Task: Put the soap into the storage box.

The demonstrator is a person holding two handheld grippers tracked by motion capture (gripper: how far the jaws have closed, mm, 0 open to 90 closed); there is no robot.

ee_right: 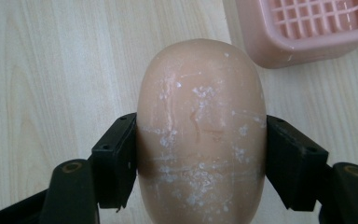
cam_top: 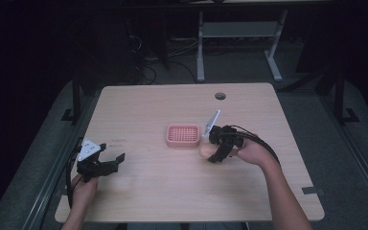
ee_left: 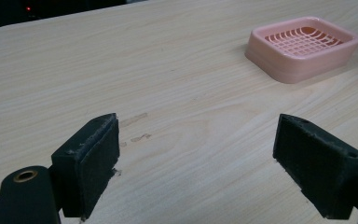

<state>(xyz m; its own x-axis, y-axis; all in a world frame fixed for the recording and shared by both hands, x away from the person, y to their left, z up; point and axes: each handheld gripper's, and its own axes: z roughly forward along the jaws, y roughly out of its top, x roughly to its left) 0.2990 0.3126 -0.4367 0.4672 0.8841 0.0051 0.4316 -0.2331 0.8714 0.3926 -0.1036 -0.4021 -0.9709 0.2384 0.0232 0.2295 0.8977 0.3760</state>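
Pink soap dish (cam_top: 183, 135) sits mid-desk (cam_top: 172, 191), slotted grid insert inside, nothing in it; the left gripper view shows its grid bare too (ee_left: 303, 46). Soap bar (ee_right: 201, 130), peach, oval, with white scuffs on top, is clamped across its short width by the right gripper (cam_top: 216, 152), one finger (ee_right: 114, 161) pressed on each side. Its long axis runs along the fingers, rounded far end pointing away from the camera, toward the desk just left of the dish corner (ee_right: 303, 28) in the right gripper view. In the high view the soap (cam_top: 205, 150) lies just beside the dish's near right corner, low over the desk; cannot tell if it touches the wood. Near end of the bar is cut off at the frame bottom. Left gripper (cam_top: 109, 160) is near the desk's left edge, fingers (ee_left: 91, 163) spread wide, nothing between, well apart from the dish.
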